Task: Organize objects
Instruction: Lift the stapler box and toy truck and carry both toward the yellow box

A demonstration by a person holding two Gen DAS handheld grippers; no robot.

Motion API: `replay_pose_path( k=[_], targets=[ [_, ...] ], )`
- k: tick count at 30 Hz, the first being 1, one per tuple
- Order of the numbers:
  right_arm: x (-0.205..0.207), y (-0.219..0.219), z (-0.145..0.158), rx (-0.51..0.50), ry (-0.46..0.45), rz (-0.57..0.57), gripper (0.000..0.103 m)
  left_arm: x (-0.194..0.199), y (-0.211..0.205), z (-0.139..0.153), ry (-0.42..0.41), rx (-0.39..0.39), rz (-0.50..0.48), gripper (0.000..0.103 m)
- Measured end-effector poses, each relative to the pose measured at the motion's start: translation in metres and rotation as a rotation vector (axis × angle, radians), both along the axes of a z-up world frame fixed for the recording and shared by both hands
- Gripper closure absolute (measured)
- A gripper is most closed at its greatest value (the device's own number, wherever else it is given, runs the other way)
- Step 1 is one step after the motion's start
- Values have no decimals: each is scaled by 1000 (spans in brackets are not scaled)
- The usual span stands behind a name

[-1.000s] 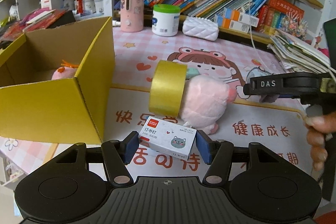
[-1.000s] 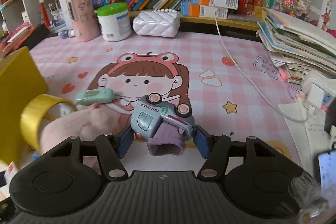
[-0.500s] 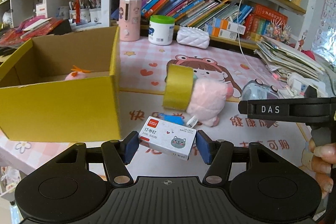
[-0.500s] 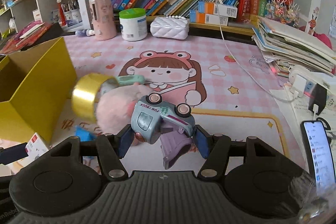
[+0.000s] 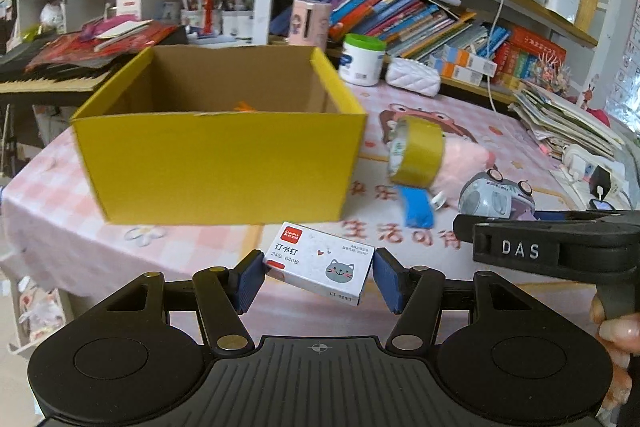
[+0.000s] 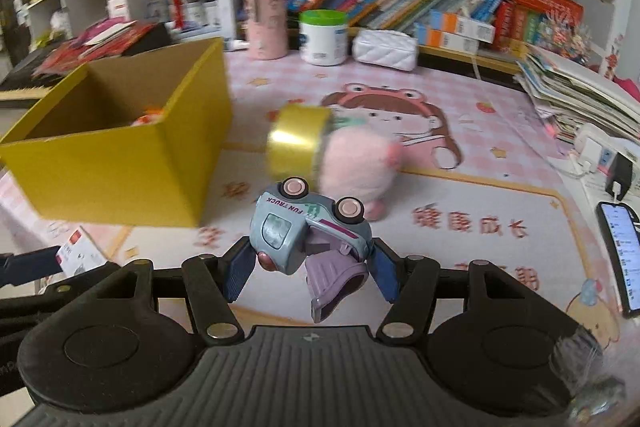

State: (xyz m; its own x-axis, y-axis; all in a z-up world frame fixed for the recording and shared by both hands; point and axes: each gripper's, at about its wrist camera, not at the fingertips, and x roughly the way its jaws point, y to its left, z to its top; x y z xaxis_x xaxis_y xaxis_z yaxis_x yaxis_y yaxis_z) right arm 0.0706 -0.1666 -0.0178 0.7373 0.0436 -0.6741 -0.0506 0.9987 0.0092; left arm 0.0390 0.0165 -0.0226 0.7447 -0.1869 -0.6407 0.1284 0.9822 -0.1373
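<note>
My left gripper [image 5: 318,277] is shut on a white staple box [image 5: 320,267] with a cat picture, held above the table's front edge, in front of the open yellow cardboard box [image 5: 224,163]. My right gripper [image 6: 308,267] is shut on a blue-grey toy truck [image 6: 304,227], lifted off the table; the truck also shows in the left wrist view [image 5: 494,195]. The yellow box [image 6: 120,167] holds an orange-topped toy [image 6: 150,115]. A gold tape roll [image 5: 416,157] leans on a pink plush [image 5: 464,167]. A blue strip [image 5: 416,207] lies by them.
A pink canister [image 6: 266,21], a white jar with green lid [image 6: 324,37] and a white quilted pouch [image 6: 386,49] stand at the back under bookshelves. Stacked papers [image 6: 580,91] and a phone [image 6: 622,255] lie at the right. A keyboard [image 5: 44,81] sits at left.
Both grippers have risen and pulled back toward the table's front with their objects held. The yellow box now sits more central in the left wrist view.
</note>
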Motion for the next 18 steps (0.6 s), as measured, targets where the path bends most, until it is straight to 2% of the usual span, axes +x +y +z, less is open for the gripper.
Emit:
replay_pose_path(
  k=[10,18],
  targets=[
    [-35,50,0,10,-7,8,44,-34,46,7,-33,19,21,45],
    [-60,87,5,-7,-27,59,44,-60,78,10,-45,28,80,45]
  ],
)
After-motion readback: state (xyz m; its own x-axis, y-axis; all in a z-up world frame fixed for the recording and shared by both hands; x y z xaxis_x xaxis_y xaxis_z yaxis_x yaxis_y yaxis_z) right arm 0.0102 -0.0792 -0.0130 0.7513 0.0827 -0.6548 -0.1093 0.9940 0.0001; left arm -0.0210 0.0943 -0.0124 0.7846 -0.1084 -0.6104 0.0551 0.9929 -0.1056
